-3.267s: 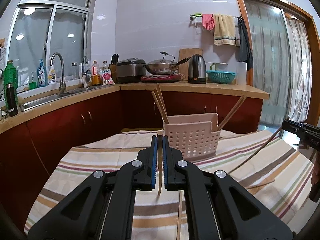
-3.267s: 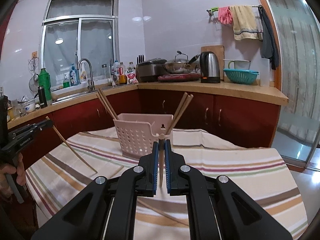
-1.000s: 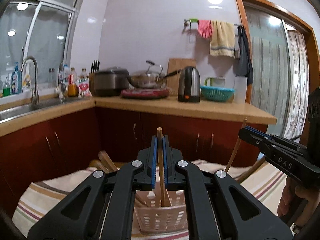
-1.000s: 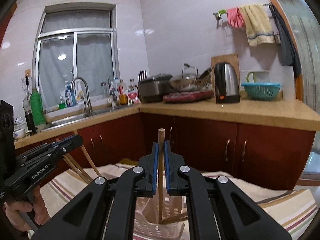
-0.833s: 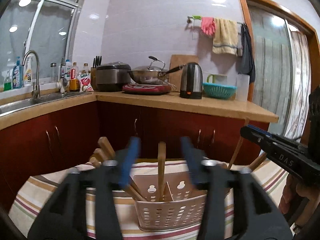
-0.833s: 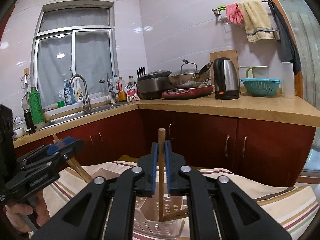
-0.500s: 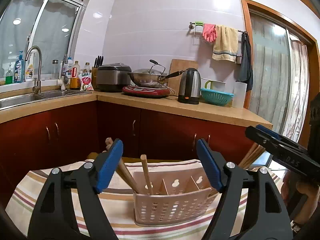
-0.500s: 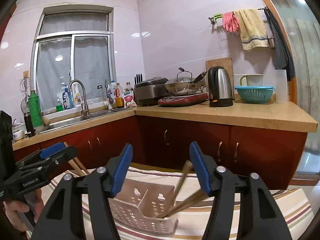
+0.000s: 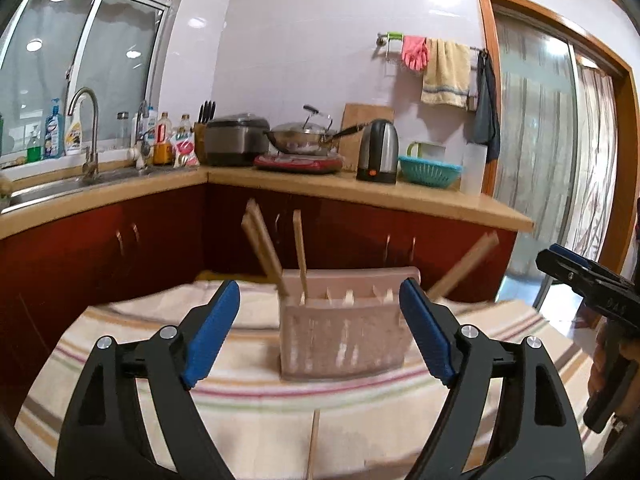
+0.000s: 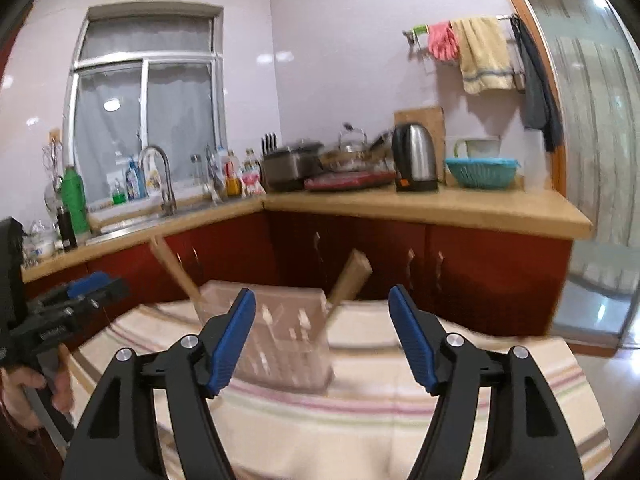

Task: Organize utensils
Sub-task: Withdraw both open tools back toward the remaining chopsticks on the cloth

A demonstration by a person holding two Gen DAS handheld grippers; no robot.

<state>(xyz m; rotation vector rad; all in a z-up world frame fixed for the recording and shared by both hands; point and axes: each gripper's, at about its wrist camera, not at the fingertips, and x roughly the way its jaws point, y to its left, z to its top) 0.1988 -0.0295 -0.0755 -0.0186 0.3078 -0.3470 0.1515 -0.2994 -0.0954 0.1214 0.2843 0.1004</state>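
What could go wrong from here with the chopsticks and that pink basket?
The chopsticks lean steeply out of the light pink basket; a bump from either open hand-held gripper, left or right, might tip it. One loose chopstick lies on the striped cloth and could roll or get dragged.

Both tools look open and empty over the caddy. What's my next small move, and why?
Probably lower the left tool toward the chopstick lying on the striped cloth just below it. Both it and the right tool are open and hold nothing, while the other chopsticks already stand in the pink caddy.
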